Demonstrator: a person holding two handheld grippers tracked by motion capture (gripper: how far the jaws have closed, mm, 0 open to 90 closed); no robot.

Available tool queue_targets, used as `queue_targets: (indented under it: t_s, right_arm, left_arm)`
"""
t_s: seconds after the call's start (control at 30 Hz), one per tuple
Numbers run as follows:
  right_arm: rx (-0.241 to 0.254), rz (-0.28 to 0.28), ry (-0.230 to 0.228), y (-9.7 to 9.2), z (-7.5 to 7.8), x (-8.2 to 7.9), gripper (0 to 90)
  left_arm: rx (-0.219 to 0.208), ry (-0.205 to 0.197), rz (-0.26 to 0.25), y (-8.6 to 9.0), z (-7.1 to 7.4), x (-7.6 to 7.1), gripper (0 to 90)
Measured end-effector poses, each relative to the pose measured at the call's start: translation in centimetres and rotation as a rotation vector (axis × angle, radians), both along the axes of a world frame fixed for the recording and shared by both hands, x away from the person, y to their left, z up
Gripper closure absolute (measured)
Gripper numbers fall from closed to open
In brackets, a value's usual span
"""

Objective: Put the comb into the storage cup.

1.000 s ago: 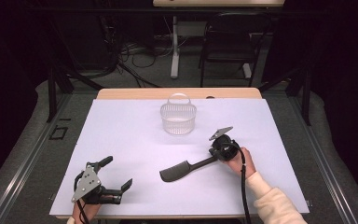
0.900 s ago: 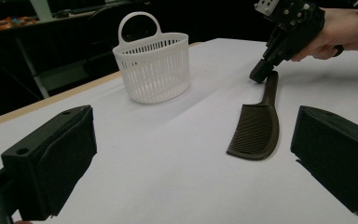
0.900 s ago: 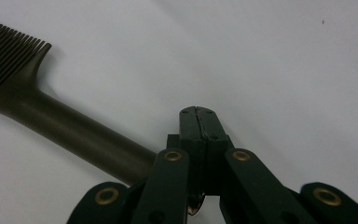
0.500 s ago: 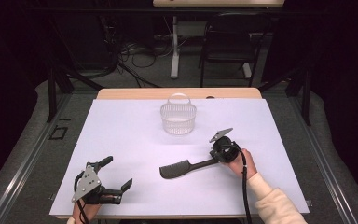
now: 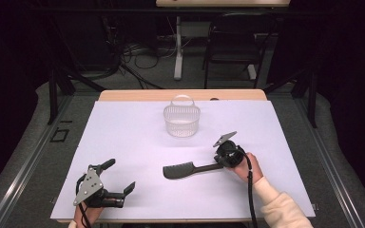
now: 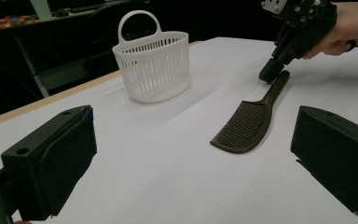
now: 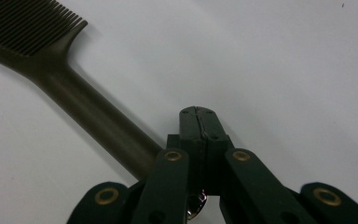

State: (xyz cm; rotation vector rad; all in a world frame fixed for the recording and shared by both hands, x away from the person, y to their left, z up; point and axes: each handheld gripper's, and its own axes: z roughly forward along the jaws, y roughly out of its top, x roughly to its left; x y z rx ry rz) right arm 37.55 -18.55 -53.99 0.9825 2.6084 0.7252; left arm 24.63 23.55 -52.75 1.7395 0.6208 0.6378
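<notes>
Resting low at the lower right of the high view, the right gripper [image 5: 222,158] has its jaws pressed together on nothing, just beside the comb [image 5: 186,169] handle. The left gripper [image 5: 119,183], lower left, stands spread. A basket [image 5: 182,119] sits above centre.

Black two-jaw left tool [image 5: 123,190] with grey three-cornered plate, trailing black cable. Right tool [image 7: 199,122]: matte black links, brass-ringed pivots, seam between closed tips. Cream sleeve [image 5: 278,209] at five o'clock.
</notes>
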Motion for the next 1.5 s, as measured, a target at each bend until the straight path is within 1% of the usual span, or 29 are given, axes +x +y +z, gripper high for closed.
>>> queue_targets:
  t_s: [0.27, 0.3, 0.37, 0.47, 0.73, 0.83, 1.07, 1.17, 1.27, 1.4, 1.5]
  right_arm:
    - [-0.007, -0.007, 0.009, -0.2, 0.0, -0.2, 90.0]
    - [-0.011, -0.013, 0.017, -0.2, 0.0, -0.3, 90.0]
    - [-0.01, -0.006, 0.014, -0.4, 0.1, -0.3, 90.0]
    - [-0.013, -0.013, 0.026, -0.5, 0.0, -0.4, 90.0]
    - [-0.019, -0.006, 0.046, -0.4, 0.1, -0.8, 90.0]
    - [-0.029, 0.013, 0.047, -0.4, 0.2, -1.0, 90.0]
    - [-0.036, 0.017, 0.061, -0.3, 0.3, -1.4, 90.0]
    - [-0.037, 0.016, 0.062, -0.2, 0.3, -1.6, 90.0]
    - [-0.042, 0.028, 0.061, -0.3, 0.3, -1.6, 90.0]
    - [-0.043, 0.024, 0.064, -0.2, 0.3, -1.8, 90.0]
    - [-0.042, 0.026, 0.069, -0.1, 0.3, -1.9, 90.0]
  left_arm:
    - [-0.004, 0.0, -0.004, -0.1, 0.0, 0.1, 0.1]
    - [-0.003, 0.0, -0.005, -0.1, 0.0, 0.1, 0.1]
    - [-0.003, 0.0, -0.005, -0.1, 0.0, 0.1, 0.1]
    - [-0.005, -0.001, -0.006, -0.1, 0.0, 0.1, 0.1]
    - [-0.007, 0.004, -0.007, -0.1, 0.0, 0.2, 0.1]
    - [-0.007, 0.004, -0.006, -0.1, 0.0, 0.2, 0.1]
    - [-0.003, 0.0, -0.007, -0.1, 0.0, 0.2, 0.1]
    - [-0.004, -0.001, -0.006, -0.1, 0.0, 0.1, 0.1]
    - [-0.003, -0.001, -0.006, -0.1, 0.0, 0.1, 0.1]
    - [-0.004, 0.005, -0.005, -0.1, 0.0, 0.2, 0.1]
    - [0.0, 0.0, -0.008, -0.1, 0.0, 0.2, 0.1]
